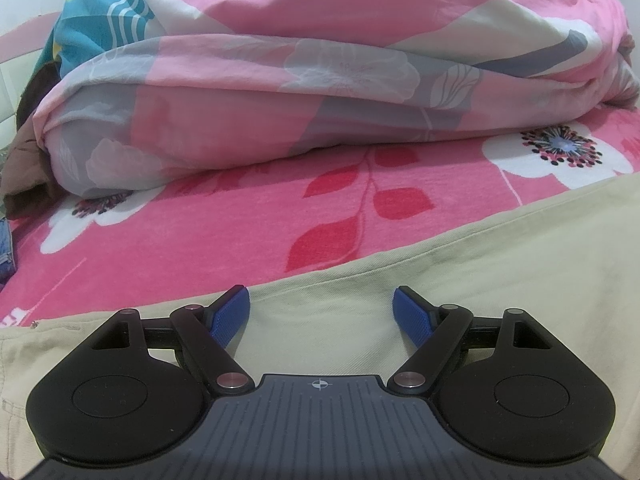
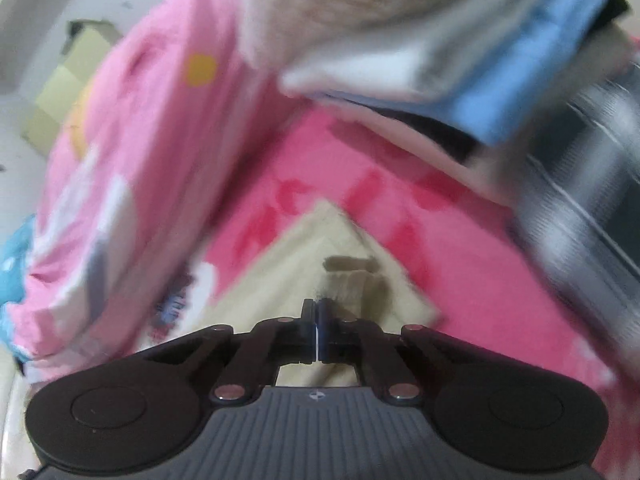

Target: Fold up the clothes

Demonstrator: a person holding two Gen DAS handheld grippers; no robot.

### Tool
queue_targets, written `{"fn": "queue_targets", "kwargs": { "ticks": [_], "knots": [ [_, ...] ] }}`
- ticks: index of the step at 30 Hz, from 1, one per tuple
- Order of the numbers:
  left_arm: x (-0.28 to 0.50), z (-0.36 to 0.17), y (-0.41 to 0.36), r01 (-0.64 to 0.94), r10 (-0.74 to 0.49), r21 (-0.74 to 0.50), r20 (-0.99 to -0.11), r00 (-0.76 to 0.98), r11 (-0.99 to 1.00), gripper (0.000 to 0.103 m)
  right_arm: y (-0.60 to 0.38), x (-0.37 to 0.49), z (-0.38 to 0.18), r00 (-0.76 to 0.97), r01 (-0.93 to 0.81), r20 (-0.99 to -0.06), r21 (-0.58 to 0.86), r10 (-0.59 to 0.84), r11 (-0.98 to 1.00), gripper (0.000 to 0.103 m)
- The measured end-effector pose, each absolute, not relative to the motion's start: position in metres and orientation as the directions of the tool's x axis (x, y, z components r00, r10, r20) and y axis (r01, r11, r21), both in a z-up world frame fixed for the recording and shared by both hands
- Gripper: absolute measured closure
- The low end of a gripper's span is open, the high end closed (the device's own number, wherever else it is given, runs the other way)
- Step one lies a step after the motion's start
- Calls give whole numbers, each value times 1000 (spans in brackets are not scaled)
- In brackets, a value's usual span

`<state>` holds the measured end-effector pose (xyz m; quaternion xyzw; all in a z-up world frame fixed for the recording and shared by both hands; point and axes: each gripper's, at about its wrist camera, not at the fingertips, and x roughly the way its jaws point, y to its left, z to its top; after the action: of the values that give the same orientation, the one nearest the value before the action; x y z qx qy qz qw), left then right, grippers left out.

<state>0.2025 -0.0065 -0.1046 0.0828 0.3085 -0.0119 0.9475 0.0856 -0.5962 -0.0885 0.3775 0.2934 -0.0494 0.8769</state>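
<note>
While hovering low over the beige trousers [image 1: 500,280], keeping the left gripper [image 1: 320,300] spread wide, the blue pads [image 1: 230,316] well apart and pinching nothing. Seeing the trousers spread flat on the pink flowered bedsheet [image 1: 200,240], near the rolled quilt [image 1: 280,100] but apart from it.

Holding the right gripper [image 2: 317,308] clenched tight at a corner of the same trousers, just behind what is looking like a belt loop [image 2: 348,264]. Not being able to tell, through the heavy blur, whether cloth is caught between the jaws or only lying under them.

Judging the fold as only beginning. Risking, first, a lift with empty jaws, if the closing has missed the cloth: then no fold, only a wasted swing. Risking also a grip on the top layer or on the loop alone, and so the layers separating and the edge coming down crooked. Risking, further, dragging the whole garment over the sheet, because nothing is pinning the left side; wrinkles and a shifted crease following from that. Finally, passing close under a blurred pile of what is seeming folded clothes [image 2: 480,60], and possibly knocking it by a wide swing.
</note>
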Motion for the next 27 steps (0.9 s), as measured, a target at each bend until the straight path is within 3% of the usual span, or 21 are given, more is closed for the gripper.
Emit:
{"fn": "queue_targets", "kwargs": {
  "ticks": [6,10,12,15,27],
  "knots": [
    [202,-105,-6,74,25,144,-587,809,987,22,-600,94,-97,808,327,-581,585,102,742,103],
    [203,-104,-5,74,24,142,-587,809,987,22,-617,80,-113,806,319,-562,675,184,665,100],
    [203,-104,-6,74,24,143,-587,809,987,22,-617,70,-116,808,312,-551,701,209,642,94],
    [203,-104,-6,74,25,145,-586,810,987,22,-611,59,-115,813,275,-528,719,244,638,77],
    [203,-104,-7,72,31,152,-587,809,986,21,-584,86,-112,752,255,-608,625,255,738,59]
  ]
}}
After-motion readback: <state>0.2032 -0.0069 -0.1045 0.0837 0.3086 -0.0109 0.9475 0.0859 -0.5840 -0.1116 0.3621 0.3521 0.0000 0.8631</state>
